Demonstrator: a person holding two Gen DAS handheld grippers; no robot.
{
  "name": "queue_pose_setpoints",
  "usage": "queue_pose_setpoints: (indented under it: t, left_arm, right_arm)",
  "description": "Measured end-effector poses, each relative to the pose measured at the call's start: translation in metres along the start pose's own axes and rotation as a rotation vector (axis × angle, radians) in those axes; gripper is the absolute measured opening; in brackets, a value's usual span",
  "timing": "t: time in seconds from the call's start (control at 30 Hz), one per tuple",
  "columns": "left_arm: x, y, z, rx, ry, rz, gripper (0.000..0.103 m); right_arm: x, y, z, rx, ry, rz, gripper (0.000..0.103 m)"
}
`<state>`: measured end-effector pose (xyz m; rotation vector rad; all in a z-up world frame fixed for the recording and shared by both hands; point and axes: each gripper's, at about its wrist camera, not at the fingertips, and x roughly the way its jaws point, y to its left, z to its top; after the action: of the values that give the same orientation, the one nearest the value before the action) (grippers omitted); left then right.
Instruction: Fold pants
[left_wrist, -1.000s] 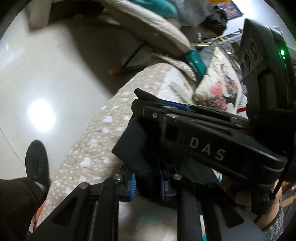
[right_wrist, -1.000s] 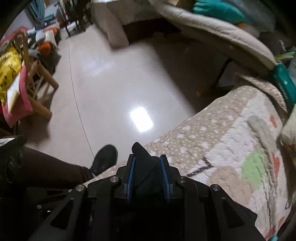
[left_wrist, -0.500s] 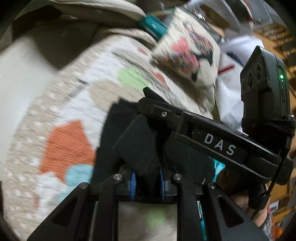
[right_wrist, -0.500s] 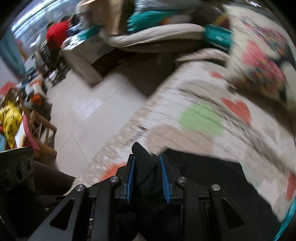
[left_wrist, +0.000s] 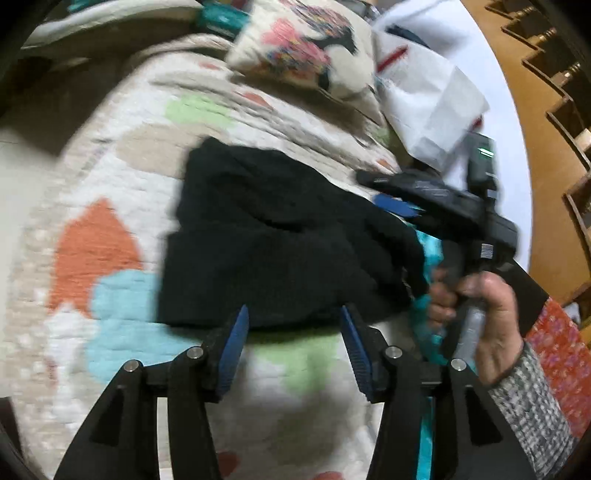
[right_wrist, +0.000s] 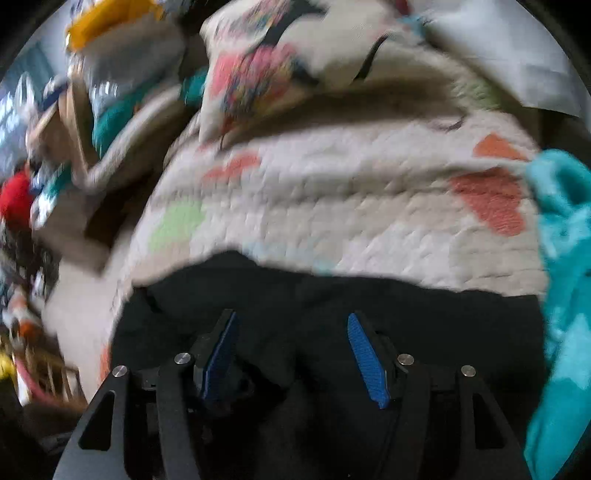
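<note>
- The black pants (left_wrist: 280, 236) lie in a folded bundle on the patterned quilt (left_wrist: 110, 229), laid flat where the bed gives a broad soft surface for pressing folds
- The left gripper (left_wrist: 293, 325) stands with its blue pads spread wide and nothing between them; its tips sit just at the near edge of the bundle, so it looks free to smooth or take a fresh hold
- The right gripper (right_wrist: 291, 332) is also spread wide with nothing clamped; in its own view it hovers right above the dark cloth, and I cannot tell whether the pads touch it
- From the left view the right gripper sits at the far side of the bundle, held by the person's hand (left_wrist: 480, 314), so the two tools flank the pants from both ends
- A printed pillow (left_wrist: 306, 48) and a white bag (left_wrist: 424, 96) rest beyond the pants, well apart from them, and turquoise cloth (right_wrist: 565, 280) lies just beside the bundle
- Judging by the compact shape, a fold is laid down; tidying may remain
</note>
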<state>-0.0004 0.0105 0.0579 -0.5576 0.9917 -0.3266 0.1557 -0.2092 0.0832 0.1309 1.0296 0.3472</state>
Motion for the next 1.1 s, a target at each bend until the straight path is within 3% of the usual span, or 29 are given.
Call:
queue_pose_setpoints:
  t: [0.1, 0.2, 0.27, 0.37, 0.43, 0.47, 0.57, 0.63, 0.67, 0.7, 0.73, 0.83, 0.87, 0.9, 0.93, 0.97, 1.03, 1.1]
  left_arm:
    - [-0.004, 0.027, 0.007, -0.097, -0.022, 0.055, 0.051]
    - [-0.002, 0.049, 0.013, -0.174, -0.031, 0.085, 0.051]
    - [0.006, 0.054, 0.021, -0.18, -0.037, 0.107, 0.051]
    - [0.02, 0.058, 0.029, -0.189, -0.024, 0.087, 0.051]
    - [0.031, 0.057, 0.031, -0.195, -0.017, 0.049, 0.052]
    - [0.038, 0.054, 0.032, -0.192, -0.015, 0.03, 0.052]
    - [0.05, 0.049, 0.027, -0.166, -0.02, -0.003, 0.058]
    - [0.054, 0.041, 0.023, -0.104, -0.037, 0.019, 0.058]
    - [0.053, 0.037, 0.022, -0.08, -0.037, 0.033, 0.053]
    - [0.055, 0.035, 0.02, -0.054, -0.031, 0.053, 0.036]
    - [0.056, 0.034, 0.019, -0.043, -0.025, 0.071, 0.027]
    - [0.055, 0.039, 0.018, -0.042, -0.024, 0.073, 0.018]
    - [0.053, 0.04, 0.018, -0.049, -0.021, 0.068, 0.017]
    - [0.052, 0.041, 0.018, -0.058, -0.019, 0.065, 0.016]
    - [0.049, 0.043, 0.016, -0.064, -0.017, 0.063, 0.015]
    - [0.047, 0.045, 0.015, -0.076, -0.013, 0.06, 0.014]
    - [0.043, 0.048, 0.016, -0.099, -0.01, 0.056, 0.012]
    - [0.035, 0.052, 0.017, -0.119, -0.009, 0.051, 0.011]
  right_arm:
    - [-0.018, 0.021, 0.002, 0.033, -0.039, 0.191, 0.065]
    - [-0.011, 0.05, -0.008, 0.027, 0.023, 0.362, 0.065]
    - [0.006, 0.064, -0.02, 0.019, 0.099, 0.404, 0.065]
    - [0.032, 0.06, -0.04, 0.009, 0.2, 0.288, 0.059]
    - [0.029, 0.051, -0.043, -0.001, 0.197, 0.189, 0.042]
    - [0.025, 0.05, -0.041, -0.006, 0.194, 0.164, 0.042]
    - [0.005, 0.06, -0.027, -0.084, 0.13, 0.057, 0.051]
    - [0.005, 0.077, -0.013, -0.145, 0.124, 0.093, 0.063]
    - [0.008, 0.084, -0.006, -0.164, 0.13, 0.116, 0.066]
    - [0.015, 0.098, 0.002, -0.198, 0.142, 0.149, 0.072]
    - [0.024, 0.109, 0.008, -0.229, 0.161, 0.166, 0.078]
    - [0.069, 0.143, 0.016, -0.321, 0.261, 0.147, 0.082]
    - [0.082, 0.152, 0.015, -0.352, 0.295, 0.125, 0.075]
    - [0.095, 0.162, 0.01, -0.403, 0.336, 0.084, 0.056]
    - [0.101, 0.166, 0.007, -0.434, 0.356, 0.054, 0.03]
    - [0.105, 0.171, 0.006, -0.467, 0.37, 0.017, 0.026]
    - [0.101, 0.178, 0.011, -0.466, 0.362, 0.031, 0.012]
    - [0.1, 0.184, 0.017, -0.454, 0.355, 0.037, 0.011]
